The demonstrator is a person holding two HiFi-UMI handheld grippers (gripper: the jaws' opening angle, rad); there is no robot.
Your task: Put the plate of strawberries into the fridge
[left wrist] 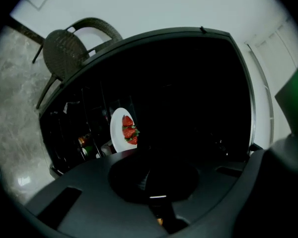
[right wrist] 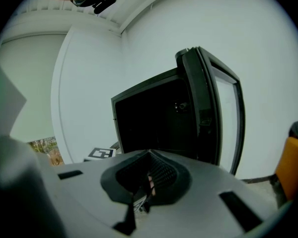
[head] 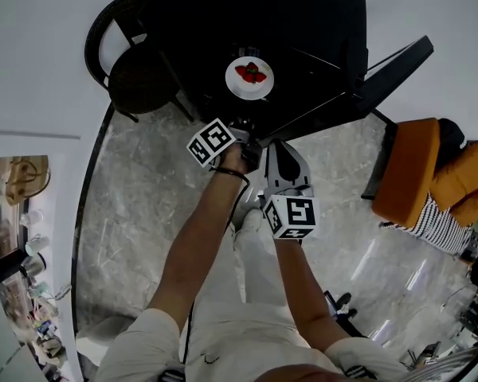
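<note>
Standing open at twelve o'clock in the head view, the black fridge [head: 303, 22] fills the top of the scene, its inside dark. The pale marble floor [head: 143, 205] spreads below it. The fridge door [head: 390, 66] is swung out toward two o'clock. A dark wicker chair [head: 135, 62] sits at ten o'clock of the fridge, against the white wall, and an orange armchair [head: 410, 169] is at three o'clock, with striped cloth [head: 430, 221] at its five o'clock.

The person's arms reach up from six o'clock. The left gripper [left wrist: 144, 152] is just in front of the fridge opening; its jaws are pressed together with nothing between them. The right gripper [right wrist: 150, 152] is just beside it at five o'clock, its jaws likewise closed and empty, facing the open fridge and its door.

The white plate [head: 249, 78] rests inside the fridge on a shelf, at twelve o'clock of both grippers and apart from them. The red strawberries [head: 252, 72] lie on its centre. In the left gripper view some small containers [left wrist: 87, 145], too dim to identify, stand at eight o'clock of the plate
</note>
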